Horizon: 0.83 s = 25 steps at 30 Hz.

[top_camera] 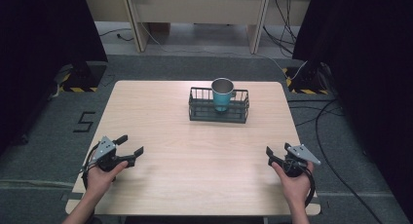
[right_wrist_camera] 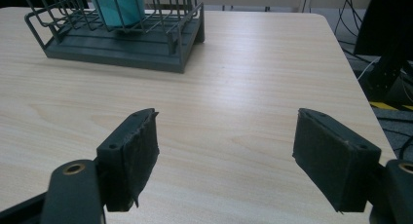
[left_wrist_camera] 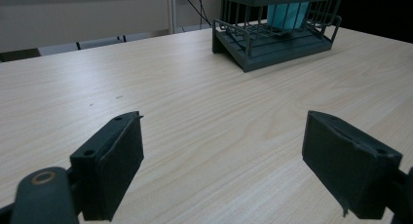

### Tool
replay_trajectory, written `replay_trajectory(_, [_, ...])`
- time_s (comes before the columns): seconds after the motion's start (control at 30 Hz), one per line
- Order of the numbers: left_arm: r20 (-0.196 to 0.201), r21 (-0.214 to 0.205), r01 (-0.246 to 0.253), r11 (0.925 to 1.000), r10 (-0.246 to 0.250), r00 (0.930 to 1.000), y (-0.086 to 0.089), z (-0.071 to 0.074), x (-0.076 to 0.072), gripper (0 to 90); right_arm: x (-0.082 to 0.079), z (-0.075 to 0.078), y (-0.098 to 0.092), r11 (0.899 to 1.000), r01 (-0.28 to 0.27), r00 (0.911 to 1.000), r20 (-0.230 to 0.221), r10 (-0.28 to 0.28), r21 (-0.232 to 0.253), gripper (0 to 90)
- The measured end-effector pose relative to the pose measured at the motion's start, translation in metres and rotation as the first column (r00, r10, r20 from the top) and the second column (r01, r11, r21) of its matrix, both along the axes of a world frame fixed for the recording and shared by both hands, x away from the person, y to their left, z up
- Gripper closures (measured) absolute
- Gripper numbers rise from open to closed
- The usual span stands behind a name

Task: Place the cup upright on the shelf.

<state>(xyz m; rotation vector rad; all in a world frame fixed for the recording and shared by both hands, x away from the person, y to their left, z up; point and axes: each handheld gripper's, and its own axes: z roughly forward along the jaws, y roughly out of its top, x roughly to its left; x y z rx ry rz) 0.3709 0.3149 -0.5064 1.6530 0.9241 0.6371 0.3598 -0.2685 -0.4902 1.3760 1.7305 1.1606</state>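
Observation:
A dark grey wire rack (top_camera: 202, 112) stands at the far middle of the wooden table (top_camera: 195, 170). A teal cup (top_camera: 222, 98) with a shiny metal inside stands upright in it. My left gripper (top_camera: 132, 143) rests near the front left corner, open with nothing between its jaws. My right gripper (top_camera: 278, 149) sits near the front right edge, also open with nothing held. In the left gripper view the left gripper (left_wrist_camera: 224, 131) faces the rack (left_wrist_camera: 272, 56) and cup (left_wrist_camera: 287, 9) far ahead at the right. In the right gripper view the right gripper (right_wrist_camera: 226, 131) sees the rack (right_wrist_camera: 117, 56) and cup (right_wrist_camera: 117, 5) at upper left.
Bare wood lies between both grippers and the rack. Cables (top_camera: 326, 136) run over the grey floor to the right of the table. Black curtains (top_camera: 44, 34) hang at both sides, and a wooden bench's legs (top_camera: 134, 24) stand beyond the table.

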Motion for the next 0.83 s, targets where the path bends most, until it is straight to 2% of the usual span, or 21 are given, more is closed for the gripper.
replay_trajectory(0.27, [0.0,-0.001,0.0,1.0,0.0,1.0,0.0,0.0,0.0,14.6,-0.003,-0.004,-0.004,1.0,0.014,0.9999,0.01,-0.014,0.006,25.8])
replay_trajectory(0.5, [0.0,-0.001,0.003,1.0,-0.003,1.0,0.0,0.0,0.0,14.6,-0.006,-0.009,-0.006,1.0,0.024,0.9991,0.036,-0.024,0.014,26.0])
replay_trajectory(0.83, [0.003,-0.001,0.008,1.0,-0.008,1.0,-0.001,0.0,0.001,14.7,-0.006,-0.01,-0.003,1.0,0.013,0.9989,0.045,-0.014,0.019,24.9])
